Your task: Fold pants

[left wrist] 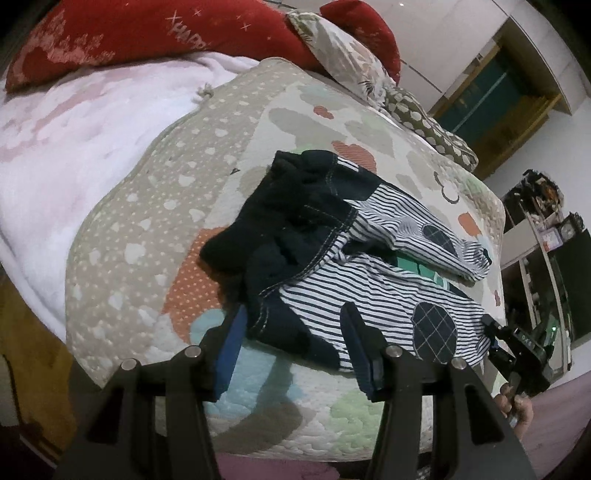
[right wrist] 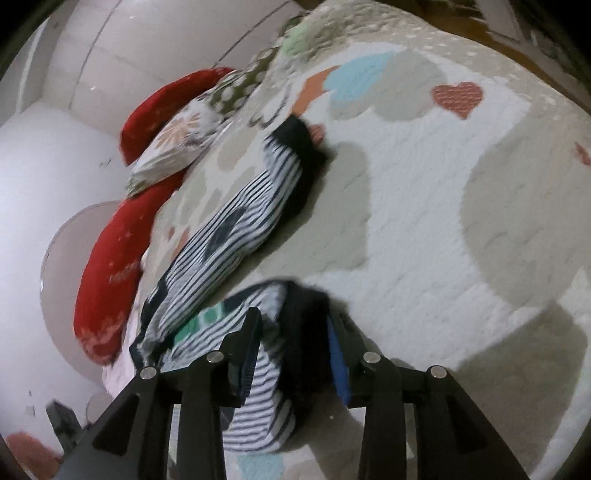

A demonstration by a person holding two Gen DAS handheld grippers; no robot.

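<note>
pants (left wrist: 354, 258) lay crumpled and unfolded on the quilt (left wrist: 155, 229), i judged; left gripper (left wrist: 291, 350) gaped at the waist, right gripper (right wrist: 291, 354) straddled a leg hem, grip unclear.

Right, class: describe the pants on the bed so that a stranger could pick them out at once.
Start from the quilt patterned with hearts and clouds that covers the bed, with red pillows at its far end. The pants lie crumpled on that quilt, near its edge. They are the only navy-and-white striped thing there, with a dark navy waist and round checked knee patches.
</note>
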